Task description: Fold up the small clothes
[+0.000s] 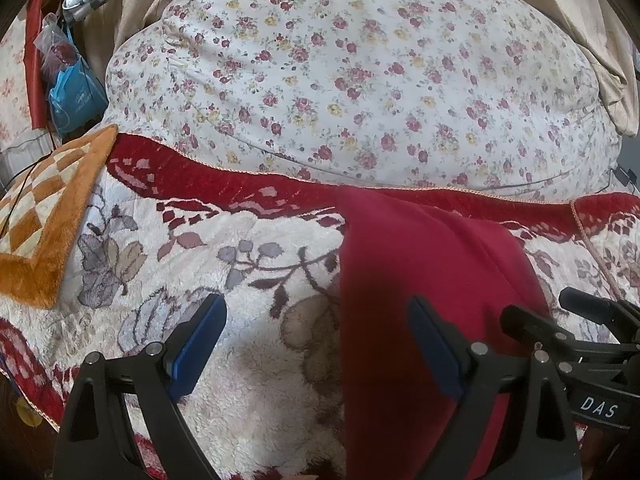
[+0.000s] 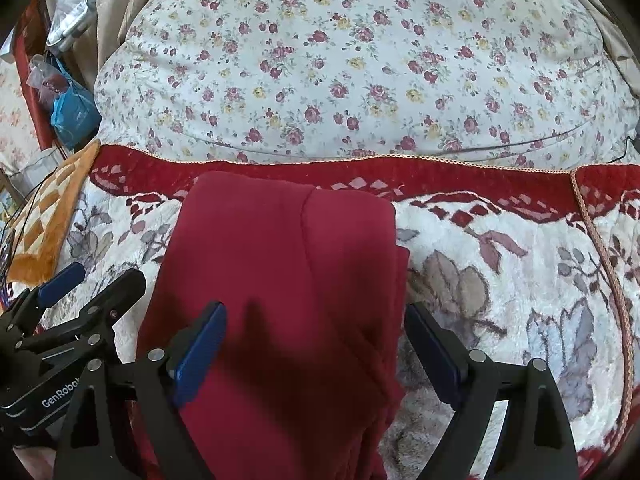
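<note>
We note the folded dark red fabric garment (image 2: 280, 280) on the fleecy floral blanket (image 2: 500, 280); left gripper (image 1: 316, 344) and right gripper (image 2: 316, 348) both gape wide, holding nothing.

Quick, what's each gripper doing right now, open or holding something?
Left gripper: open, holding nothing.
Right gripper: open, over the red garment, not gripping it.

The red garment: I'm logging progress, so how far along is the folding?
Done: the red garment lies on the floral blanket as a long strip, side edges apparently folded in. In hand: nothing; the left gripper and right gripper hover open above it. Left: likely folding it end to end.
</note>
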